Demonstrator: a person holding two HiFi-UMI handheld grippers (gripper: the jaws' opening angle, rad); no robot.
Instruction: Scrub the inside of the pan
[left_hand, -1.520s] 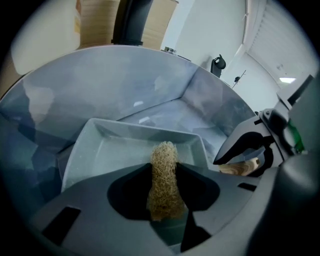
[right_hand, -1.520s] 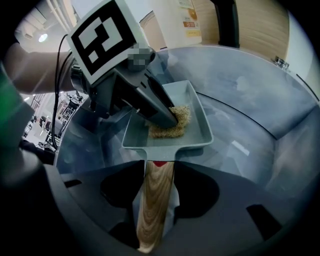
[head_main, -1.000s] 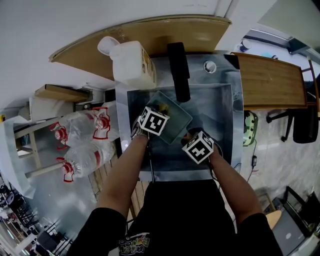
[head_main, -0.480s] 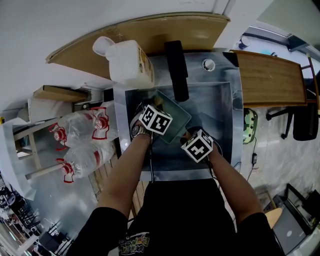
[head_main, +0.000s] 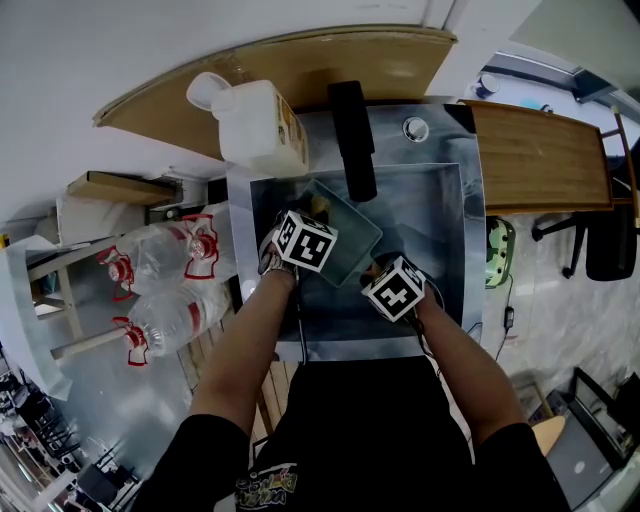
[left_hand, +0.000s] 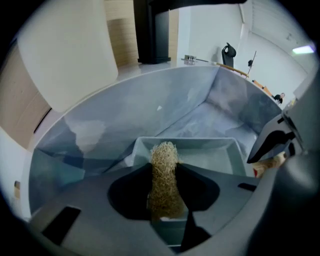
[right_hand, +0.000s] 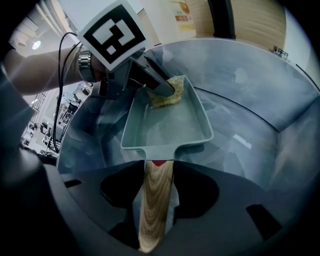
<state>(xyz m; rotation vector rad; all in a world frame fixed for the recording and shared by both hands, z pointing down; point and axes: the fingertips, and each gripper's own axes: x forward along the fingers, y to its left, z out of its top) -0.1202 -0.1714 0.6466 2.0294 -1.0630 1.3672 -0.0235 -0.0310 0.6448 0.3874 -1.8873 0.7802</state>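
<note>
1. The left gripper (left_hand: 165, 170) has its jaws closed tight on a tan fibrous scrubber (left_hand: 163, 172), which sticks out just past the tips.
2. The right gripper (right_hand: 159, 167) has its jaws clamped on the pan's wooden handle (right_hand: 154, 205), close to where it joins the body.
3. The rectangular grey-green pan (right_hand: 167, 125) runs straight ahead of the right gripper. The scrubber touches its inside at the far left corner, directly under the left gripper's tips.
4. Handling, as I judge it:
   - The pan looks stiff and fairly light, and probably slick if wet.
   - The long handle is the sound place to hold it, and a firm grip is needed against twisting under pressure.
   - The scrubber is soft and springy, so it will flatten and may creep out of the jaws.
5. Both forearms reach forward and down. The left one comes in from the pan's left side, and the right one is drawn back behind the handle.
6. Around both grippers is the steel sink (head_main: 447, 235), with the pan inside it.
</note>
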